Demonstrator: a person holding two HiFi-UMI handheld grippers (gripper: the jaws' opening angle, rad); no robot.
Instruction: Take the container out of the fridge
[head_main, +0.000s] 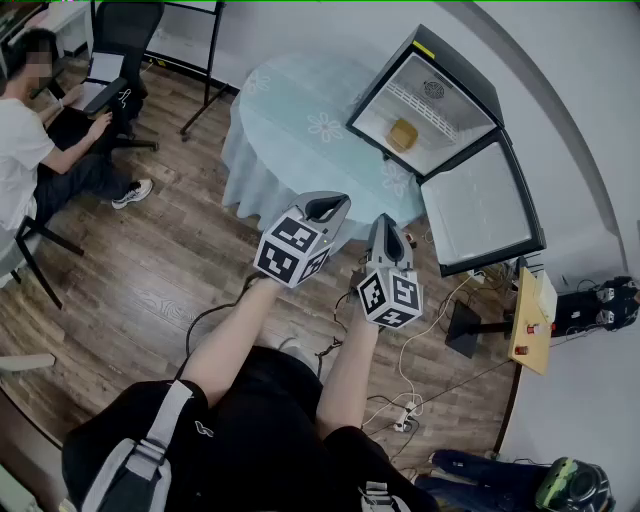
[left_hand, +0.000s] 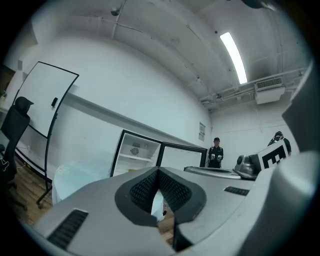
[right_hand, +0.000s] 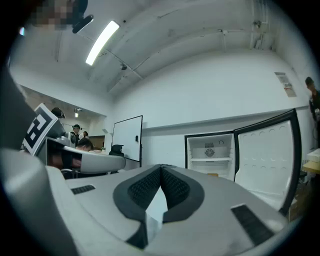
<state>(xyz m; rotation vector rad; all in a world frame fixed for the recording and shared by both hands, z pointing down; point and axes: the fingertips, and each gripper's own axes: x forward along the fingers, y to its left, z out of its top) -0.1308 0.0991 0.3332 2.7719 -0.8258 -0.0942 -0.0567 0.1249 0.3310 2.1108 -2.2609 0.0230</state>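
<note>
Held side by side in front of the person, the left gripper and right gripper are empty, jaws pressed together, well short of the fridge at far right. Its door stands wide open, apparently to clear a path to the yellow container, alone below the shelf inside. The reach seems not yet begun.

A small yellow-tan container sits inside the black fridge, on its white floor below the shelf; the fridge door stands wide open.
</note>
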